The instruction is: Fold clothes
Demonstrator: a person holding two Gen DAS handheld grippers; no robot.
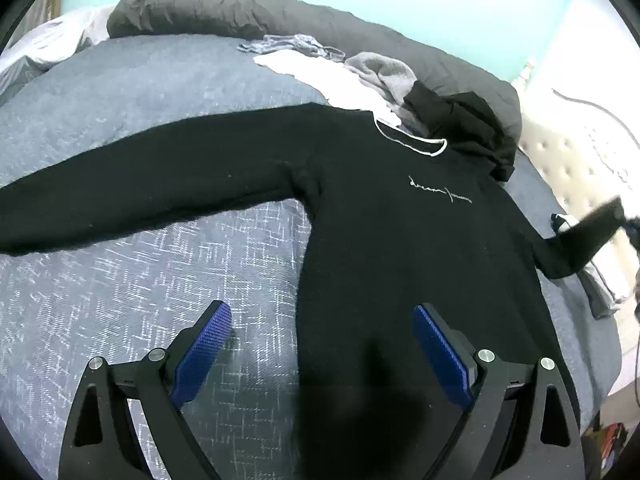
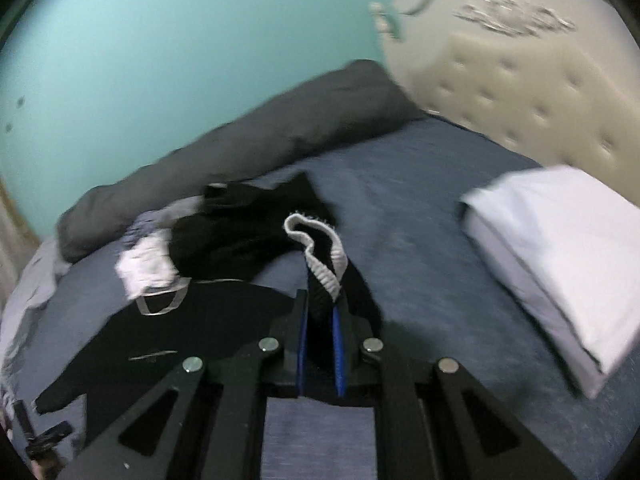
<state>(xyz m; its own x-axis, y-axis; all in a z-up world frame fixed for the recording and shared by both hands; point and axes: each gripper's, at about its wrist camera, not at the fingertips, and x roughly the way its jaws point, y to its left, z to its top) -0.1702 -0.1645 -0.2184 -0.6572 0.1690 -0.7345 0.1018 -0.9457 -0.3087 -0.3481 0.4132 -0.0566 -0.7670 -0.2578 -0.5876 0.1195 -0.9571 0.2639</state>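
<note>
Your left gripper (image 1: pixel 322 334) hangs with its jaws wide apart over the lower body of the black hoodie (image 1: pixel 400 248), gripping nothing; its blue pads (image 1: pixel 204 350) straddle the hoodie's edge, one over the blue bedspread (image 1: pixel 120 280), the other over black cloth. The hoodie lies flat, front up, its neck toward twelve o'clock, one sleeve stretched toward nine o'clock. Your right gripper (image 2: pixel 320 312) is closed narrow on the other sleeve's cuff (image 2: pixel 320 248), whose white ribbed lining sticks up past the fingertips; in the left wrist view that sleeve lifts off the bed at three o'clock. A pile of other clothes (image 1: pixel 352 76) sits just beyond the hood at twelve o'clock. A white pillow (image 2: pixel 560 248) lies at three o'clock in the right wrist view.
</note>
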